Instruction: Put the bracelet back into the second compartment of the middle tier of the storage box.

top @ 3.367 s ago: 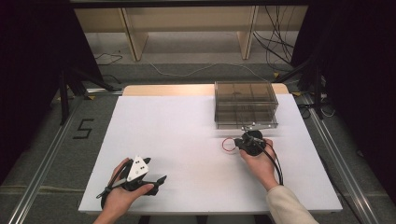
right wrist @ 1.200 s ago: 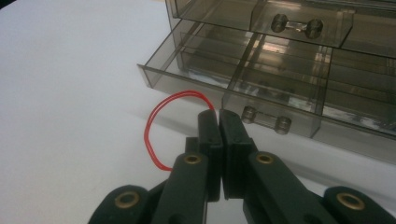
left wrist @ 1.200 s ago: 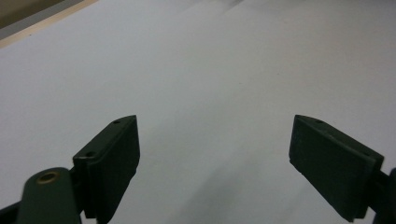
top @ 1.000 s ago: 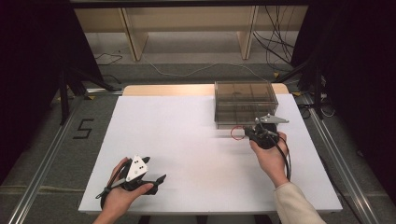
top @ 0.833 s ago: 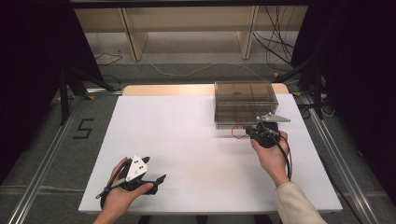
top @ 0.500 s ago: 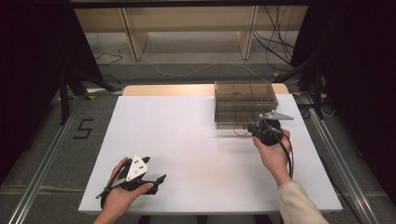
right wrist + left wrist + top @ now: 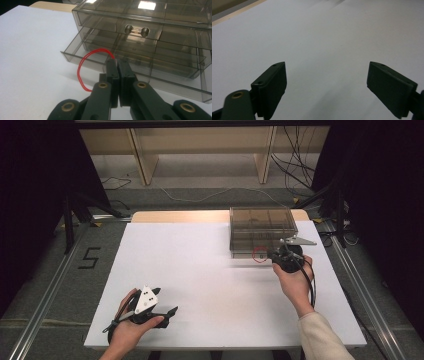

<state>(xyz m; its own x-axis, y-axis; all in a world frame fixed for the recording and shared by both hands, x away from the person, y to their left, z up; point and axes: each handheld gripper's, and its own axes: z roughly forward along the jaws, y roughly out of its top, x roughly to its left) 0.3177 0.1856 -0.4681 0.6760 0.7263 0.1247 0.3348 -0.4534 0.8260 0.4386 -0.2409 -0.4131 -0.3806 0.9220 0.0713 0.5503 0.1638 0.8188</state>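
White worktop (image 7: 210, 270), wooden strip along far edge. Smoky transparent drawer organizer (image 7: 262, 230) at far right of worktop; lower drawer (image 7: 130, 58) pulled partly out, upper drawer shut. Right tongs (image 7: 117, 65) clenched on red rubber band (image 7: 86, 67), loop hanging at front lip of open drawer. Left tongs (image 7: 327, 82) released, jaws wide apart, resting low over bare worktop near front left edge.

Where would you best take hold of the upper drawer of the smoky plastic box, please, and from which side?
Grip the upper drawer by its two-holed handle at the front centre, coming straight on from the person's side. It is the front's one raised feature, and the right tool, shut on the red loop, faces it.
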